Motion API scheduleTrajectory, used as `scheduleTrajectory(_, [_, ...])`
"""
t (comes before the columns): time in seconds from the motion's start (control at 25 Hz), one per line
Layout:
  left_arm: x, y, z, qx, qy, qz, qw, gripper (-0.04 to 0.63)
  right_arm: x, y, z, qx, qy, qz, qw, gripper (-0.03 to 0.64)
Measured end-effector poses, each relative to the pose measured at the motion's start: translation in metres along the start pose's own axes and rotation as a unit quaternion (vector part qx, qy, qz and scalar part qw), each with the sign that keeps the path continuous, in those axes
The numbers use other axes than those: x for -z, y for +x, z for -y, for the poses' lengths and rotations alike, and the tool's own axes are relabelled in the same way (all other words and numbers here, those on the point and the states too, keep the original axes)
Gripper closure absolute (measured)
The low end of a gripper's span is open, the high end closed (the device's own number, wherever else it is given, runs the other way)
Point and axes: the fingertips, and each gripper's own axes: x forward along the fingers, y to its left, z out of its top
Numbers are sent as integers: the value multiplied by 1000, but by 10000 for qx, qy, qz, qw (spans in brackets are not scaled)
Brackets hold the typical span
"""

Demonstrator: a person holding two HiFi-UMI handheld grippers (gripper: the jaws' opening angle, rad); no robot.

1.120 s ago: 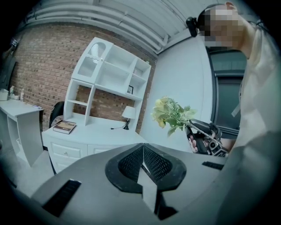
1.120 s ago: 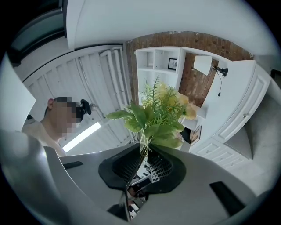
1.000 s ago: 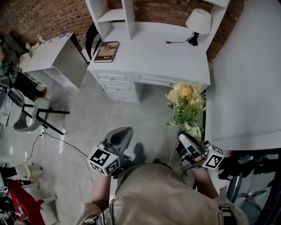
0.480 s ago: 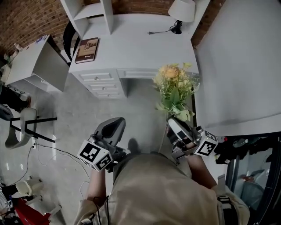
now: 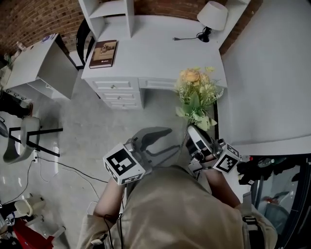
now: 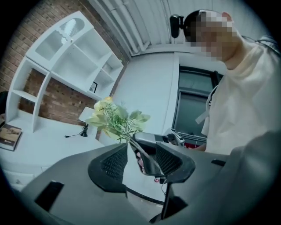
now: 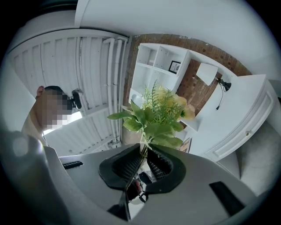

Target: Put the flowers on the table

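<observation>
We see the right gripper [image 5: 192, 132] with its fingers [image 7: 127, 166] closed tight on the thin green stems of a bunch of yellow flowers with green leaves [image 5: 197, 92]. In the right gripper view the stems rise out of the narrow slit between the two ribbed black pads, and the leaves and blooms spread just above the tips. The bunch is held in the air over the grey concrete floor [image 5: 97, 126], its blooms near the front right corner of the white wooden bench with drawers [image 5: 155, 53]. As far as we can see it touches neither the bench nor the floor.

The left gripper [image 5: 171, 141] lies level just beside the right one and points toward it. Its fingers [image 6: 112, 165] have just been opening and stand well apart, and their pads press on nothing. In the left gripper view the right gripper and a flower stem show in the gap beyond the tips. We cannot tell whether the stem reaches in between them.

On the bench top a brown hardback book [image 5: 103, 53] lies near the left end. A small lamp with a white shade and a black foot [image 5: 211, 17] stands at the far right corner, with its black cord [image 5: 187, 38] trailing to the left. A white open shelf unit [image 5: 109, 9] stands at the back of the bench against a red brick wall [image 5: 29, 19].
</observation>
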Motion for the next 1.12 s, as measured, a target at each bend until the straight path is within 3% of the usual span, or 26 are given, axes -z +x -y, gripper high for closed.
scheduleTrajectory(0.48, [19, 0, -25, 230, -505, -277, 9981, 408, 28, 43, -7, -45, -276, -301, 9992, 565])
scheduleTrajectory(0.6, [20, -4, -27, 353, -587, -278, 9973, 465, 34, 49, -8, -88, -314, -385, 9987, 565])
scheduleTrajectory(0.76, [27, -10, -31, 248, -662, -402, 9967, 506, 39, 49, -5, -157, -200, -547, 9982, 565])
scheduleTrajectory(0.96, [30, -13, -46, -109, -491, -572, 9971, 540, 41, 58, 2, -249, -167, -926, 9953, 560])
scheduleTrajectory(1.04, [30, -11, -55, -221, -541, -564, 9967, 559, 40, 64, 10, -295, -57, -1044, 9941, 520])
scheduleTrajectory(1.12, [31, -8, -64, -347, -582, -574, 9961, 568, 39, 68, 18, -320, -33, -1154, 9928, 520])
